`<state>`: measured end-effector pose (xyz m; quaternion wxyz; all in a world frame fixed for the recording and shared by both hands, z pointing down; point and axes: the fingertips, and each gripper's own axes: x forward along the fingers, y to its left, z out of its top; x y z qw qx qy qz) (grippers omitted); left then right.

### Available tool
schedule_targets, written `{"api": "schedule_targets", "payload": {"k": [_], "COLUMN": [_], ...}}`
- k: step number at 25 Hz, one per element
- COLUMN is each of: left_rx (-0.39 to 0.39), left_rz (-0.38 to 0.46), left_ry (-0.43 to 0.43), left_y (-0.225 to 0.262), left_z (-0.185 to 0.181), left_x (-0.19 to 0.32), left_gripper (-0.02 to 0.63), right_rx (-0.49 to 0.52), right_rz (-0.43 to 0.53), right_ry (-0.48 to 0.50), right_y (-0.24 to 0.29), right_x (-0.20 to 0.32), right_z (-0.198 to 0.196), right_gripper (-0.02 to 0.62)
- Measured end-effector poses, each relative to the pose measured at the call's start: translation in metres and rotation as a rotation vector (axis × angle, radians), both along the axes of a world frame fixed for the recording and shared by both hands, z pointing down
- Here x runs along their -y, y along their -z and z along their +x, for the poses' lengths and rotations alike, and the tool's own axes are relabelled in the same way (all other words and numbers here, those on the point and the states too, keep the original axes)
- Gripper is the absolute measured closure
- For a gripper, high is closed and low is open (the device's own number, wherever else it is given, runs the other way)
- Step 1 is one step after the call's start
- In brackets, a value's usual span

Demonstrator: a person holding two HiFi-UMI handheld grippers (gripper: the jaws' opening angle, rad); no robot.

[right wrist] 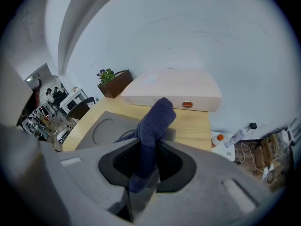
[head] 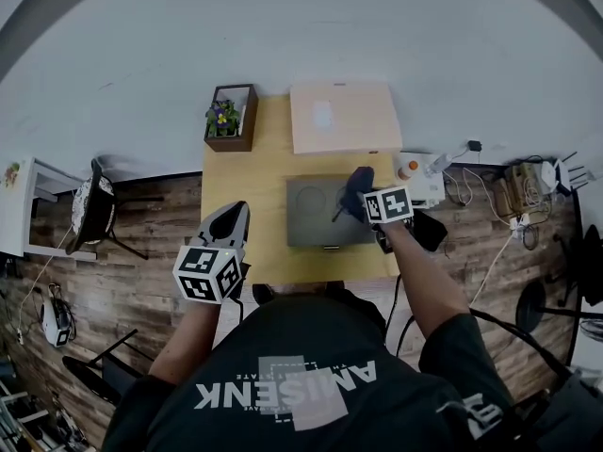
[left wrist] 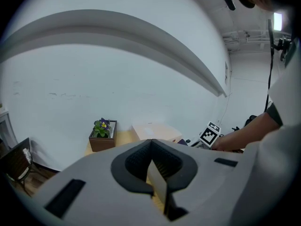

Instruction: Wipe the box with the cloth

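Broadly, we note a wooden table against the wall, with the pale box lying flat at its far edge. Nearer lies a grey mat. The right gripper is clenched on the dark blue cloth, which stands out above the mat. The left gripper is closed and empty, off the table's near left corner. We judge the cloth soft and floppy, best pinched mid-bunch. The box looks stiff, light and likely to slide.

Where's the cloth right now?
Head view, right of centre: the cloth is pinched in the right gripper, over the right part of the flat grey box, nearer than the pale wooden box.
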<state>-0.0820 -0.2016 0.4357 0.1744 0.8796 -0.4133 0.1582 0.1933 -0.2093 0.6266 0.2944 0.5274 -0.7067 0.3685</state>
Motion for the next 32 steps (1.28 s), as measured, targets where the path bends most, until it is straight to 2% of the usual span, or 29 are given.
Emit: {"api": "schedule_targets", "payload": {"k": [5, 14, 19, 24, 28, 32], "left_rx": [-0.021, -0.059, -0.079, -0.106, -0.079, -0.078], "left_rz": [0.018, 0.018, 0.041, 0.057, 0.109, 0.173], "left_ry": [-0.027, -0.07, -0.072, -0.063, -0.055, -0.029], "left_y": [0.01, 0.018, 0.033, 0.049, 0.068, 0.087], "left_z": [0.001, -0.007, -0.009, -0.014, -0.014, -0.015], "left_x": [0.003, 0.004, 0.013, 0.029, 0.04, 0.053], "left_gripper": [0.604, 0.604, 0.604, 0.604, 0.604, 0.604], "right_rx": [0.026, -0.085, -0.06, -0.019, -0.019, 0.013], "right_rz": [-0.007, -0.002, 0.109, 0.242, 0.359, 0.48], "right_ry": [-0.079, -0.205, -0.227, -0.169, -0.138, -0.157], "right_y": [0.003, 0.013, 0.054, 0.116, 0.17, 0.224], "right_x": [-0.008, -0.041, -0.044, -0.041, -0.042, -0.043], "right_z": [0.016, 0.052, 0.05, 0.029, 0.017, 0.012], "right_gripper": [0.512, 0.512, 0.512, 0.512, 0.511, 0.512]}}
